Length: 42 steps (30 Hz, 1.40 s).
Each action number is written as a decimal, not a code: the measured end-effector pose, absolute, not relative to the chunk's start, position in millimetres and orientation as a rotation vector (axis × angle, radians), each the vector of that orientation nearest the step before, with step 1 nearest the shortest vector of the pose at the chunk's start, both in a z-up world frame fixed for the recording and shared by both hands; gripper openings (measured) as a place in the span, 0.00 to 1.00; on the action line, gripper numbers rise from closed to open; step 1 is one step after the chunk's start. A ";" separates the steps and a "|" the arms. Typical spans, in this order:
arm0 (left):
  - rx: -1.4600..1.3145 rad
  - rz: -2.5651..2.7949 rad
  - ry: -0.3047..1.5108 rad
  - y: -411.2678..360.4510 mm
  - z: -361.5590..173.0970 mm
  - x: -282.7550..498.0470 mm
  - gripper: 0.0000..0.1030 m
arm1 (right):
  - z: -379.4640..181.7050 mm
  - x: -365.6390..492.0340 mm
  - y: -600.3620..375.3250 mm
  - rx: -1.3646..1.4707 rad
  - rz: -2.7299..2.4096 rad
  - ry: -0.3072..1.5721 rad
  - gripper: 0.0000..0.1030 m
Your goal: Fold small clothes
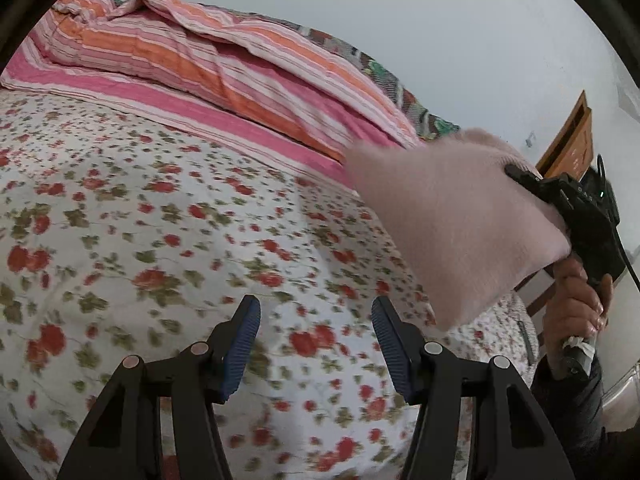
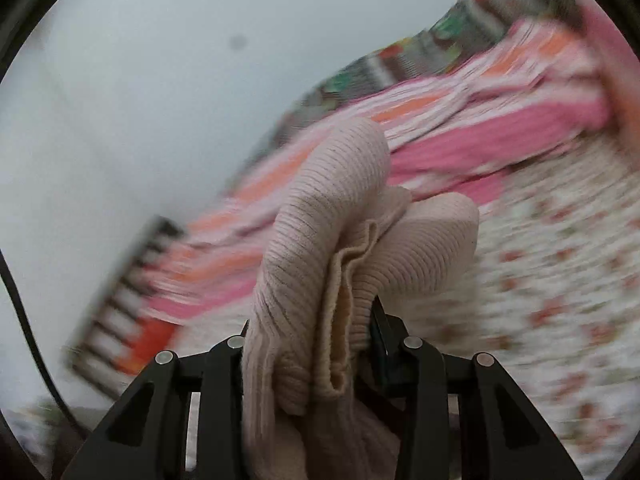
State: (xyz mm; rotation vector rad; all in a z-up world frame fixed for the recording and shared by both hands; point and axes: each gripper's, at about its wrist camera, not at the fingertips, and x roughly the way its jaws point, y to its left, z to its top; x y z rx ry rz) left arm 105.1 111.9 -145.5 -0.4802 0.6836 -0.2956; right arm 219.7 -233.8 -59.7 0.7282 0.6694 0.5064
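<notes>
While lifted clear of the white bedsheet printed with red flowers (image 1: 160, 216), held bunched in the right gripper (image 2: 312, 344): pale pink ribbed knit garment (image 2: 320, 240), clamped between the black fingers, folds spilling forward and down past them. Seen from the left wrist as a soft pink mass (image 1: 448, 224) hanging from the black right gripper (image 1: 560, 200), gripped at the handle by a hand (image 1: 572, 304) at the right edge, above the bed. Left gripper (image 1: 316, 344) half spread, blue ribbed pads (image 1: 240, 348) well apart, nothing between them, hovering over the floral sheet. Beyond, lying bunched along the pale wall (image 1: 400, 40): pink and orange striped quilt (image 1: 200, 60). Right wrist view heavily blurred.
</notes>
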 end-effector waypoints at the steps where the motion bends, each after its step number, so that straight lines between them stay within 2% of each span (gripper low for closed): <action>1: -0.474 -0.280 0.686 115.4 -146.8 107.0 0.54 | -75.5 223.7 -233.6 0.766 0.513 0.682 0.37; 6: -0.453 -0.267 0.710 116.1 -153.4 119.4 0.54 | -171.2 240.6 -240.9 0.681 0.318 0.927 0.39; 8: -0.446 -0.276 0.718 111.5 -154.5 125.7 0.54 | -183.3 239.7 -245.8 0.597 0.289 0.947 0.41; 14: -0.374 -0.300 0.723 76.8 -142.6 164.5 0.54 | -132.0 221.5 -238.4 0.222 0.253 0.807 0.45; 19: -0.335 -0.284 0.732 44.1 -123.6 209.5 0.54 | -102.7 225.9 -216.2 0.084 0.313 0.689 0.45; 25: -0.414 -0.253 0.852 39.7 -143.4 255.0 0.54 | -145.5 249.2 -187.3 -0.066 0.386 0.799 0.42; 35: -0.506 -0.237 0.930 51.1 -172.3 323.7 0.54 | -166.6 251.8 -205.0 0.015 0.392 0.790 0.43; 37: -0.564 -0.251 0.931 54.6 -181.4 336.0 0.38 | -166.6 252.0 -209.5 0.049 0.402 0.793 0.43; 39: -0.571 -0.229 0.910 54.9 -183.7 344.0 0.33 | -167.7 252.7 -210.9 0.062 0.407 0.793 0.43; 42: -0.541 -0.219 0.897 51.1 -181.3 353.8 0.34 | -168.2 252.2 -209.4 0.059 0.405 0.789 0.43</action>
